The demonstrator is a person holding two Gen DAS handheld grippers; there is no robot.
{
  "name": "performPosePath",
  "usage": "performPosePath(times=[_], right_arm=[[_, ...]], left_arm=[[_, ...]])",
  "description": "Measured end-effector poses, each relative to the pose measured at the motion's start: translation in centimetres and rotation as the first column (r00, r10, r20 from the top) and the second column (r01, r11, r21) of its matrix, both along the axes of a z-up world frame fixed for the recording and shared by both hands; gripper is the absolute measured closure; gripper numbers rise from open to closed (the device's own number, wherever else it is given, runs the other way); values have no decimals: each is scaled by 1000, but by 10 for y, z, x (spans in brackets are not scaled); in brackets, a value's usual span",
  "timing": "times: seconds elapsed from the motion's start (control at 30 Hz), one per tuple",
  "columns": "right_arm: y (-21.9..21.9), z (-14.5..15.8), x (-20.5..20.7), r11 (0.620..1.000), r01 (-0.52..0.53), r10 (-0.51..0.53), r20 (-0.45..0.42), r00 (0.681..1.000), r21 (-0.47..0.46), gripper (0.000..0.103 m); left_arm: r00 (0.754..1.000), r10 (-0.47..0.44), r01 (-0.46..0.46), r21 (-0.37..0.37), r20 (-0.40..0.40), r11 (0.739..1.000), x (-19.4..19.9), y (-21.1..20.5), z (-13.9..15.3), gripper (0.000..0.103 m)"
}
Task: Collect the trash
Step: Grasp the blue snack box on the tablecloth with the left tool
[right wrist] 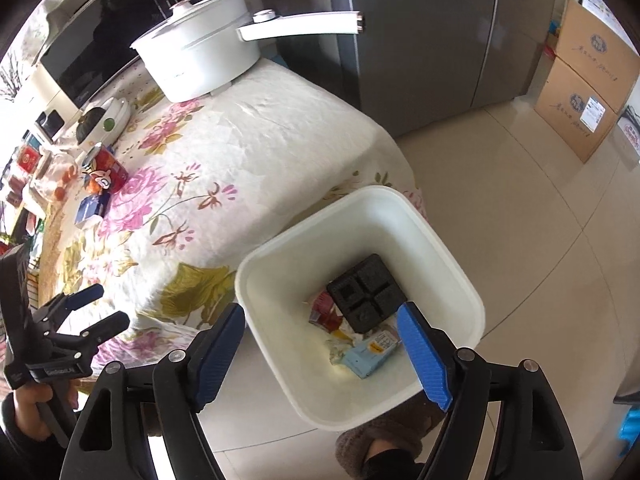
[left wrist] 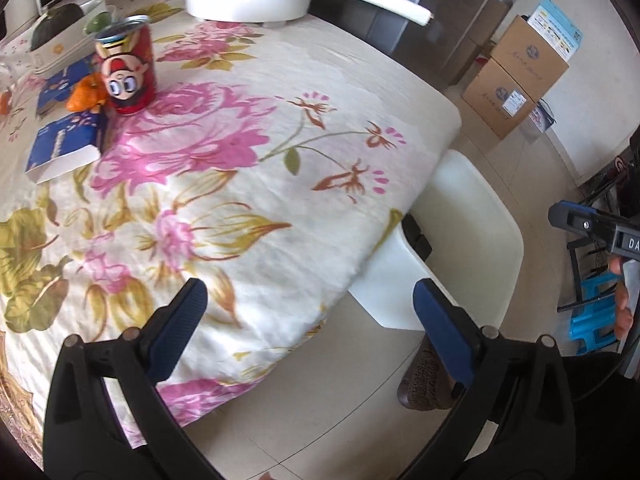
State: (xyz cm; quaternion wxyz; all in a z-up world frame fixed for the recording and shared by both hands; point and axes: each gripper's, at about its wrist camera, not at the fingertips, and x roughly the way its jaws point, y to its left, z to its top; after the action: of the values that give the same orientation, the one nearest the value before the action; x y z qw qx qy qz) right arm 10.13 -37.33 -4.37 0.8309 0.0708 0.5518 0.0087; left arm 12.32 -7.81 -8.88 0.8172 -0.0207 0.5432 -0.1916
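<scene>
A white trash bin (right wrist: 440,248) stands on the floor beside the table; inside lie a black square tray (right wrist: 366,298), a light blue packet (right wrist: 370,354) and red wrappers (right wrist: 326,312). My right gripper (right wrist: 322,338) is open and empty just above the bin's near side. My left gripper (left wrist: 310,304) is open and empty over the table's front corner; it also shows at the left of the right wrist view (right wrist: 102,306). On the floral tablecloth (left wrist: 248,152), at the far left, stand a red cartoon can (left wrist: 128,68), orange peel (left wrist: 86,94) and two blue boxes (left wrist: 64,148).
A white pot (right wrist: 200,60) with a long handle sits at the table's back, next to a microwave (right wrist: 100,40). Cardboard boxes (left wrist: 516,76) are stacked on the tiled floor at right. A grey fridge (right wrist: 420,40) stands behind the table. A slippered foot (right wrist: 380,436) is near the bin.
</scene>
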Motion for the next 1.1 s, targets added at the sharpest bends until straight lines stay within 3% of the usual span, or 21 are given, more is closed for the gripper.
performPosePath(times=[0.17, 0.27, 0.33, 0.47, 0.57, 0.7, 1.0, 1.1], right_arm=[[31, 1, 12, 999, -37, 37, 1, 999, 5, 23], [49, -1, 18, 998, -61, 61, -6, 998, -6, 22], [62, -3, 24, 997, -76, 76, -13, 997, -14, 22], [85, -4, 40, 995, -101, 101, -16, 995, -1, 22], [102, -4, 50, 992, -129, 129, -12, 992, 2, 22], [112, -11, 61, 988, -145, 147, -40, 988, 59, 22], [112, -33, 78, 986, -138, 149, -127, 981, 93, 22], [109, -38, 81, 985, -126, 143, -147, 979, 117, 22]], left_arm=[[999, 29, -30, 61, 19, 998, 20, 37, 6, 1], [996, -22, 13, 99, 88, 995, 40, 65, 13, 1], [989, -56, 33, 162, 138, 986, 55, 85, 15, 1], [984, -102, 65, 243, 144, 968, 89, 119, 9, 1], [968, -207, 149, 336, 142, 930, 111, 125, 1, 1], [927, -371, 309, 450, 53, 838, 137, 122, -18, 1], [856, -511, 489, 442, -77, 753, 175, 115, -47, 1], [861, -501, 492, 381, -83, 783, 183, 121, -49, 1]])
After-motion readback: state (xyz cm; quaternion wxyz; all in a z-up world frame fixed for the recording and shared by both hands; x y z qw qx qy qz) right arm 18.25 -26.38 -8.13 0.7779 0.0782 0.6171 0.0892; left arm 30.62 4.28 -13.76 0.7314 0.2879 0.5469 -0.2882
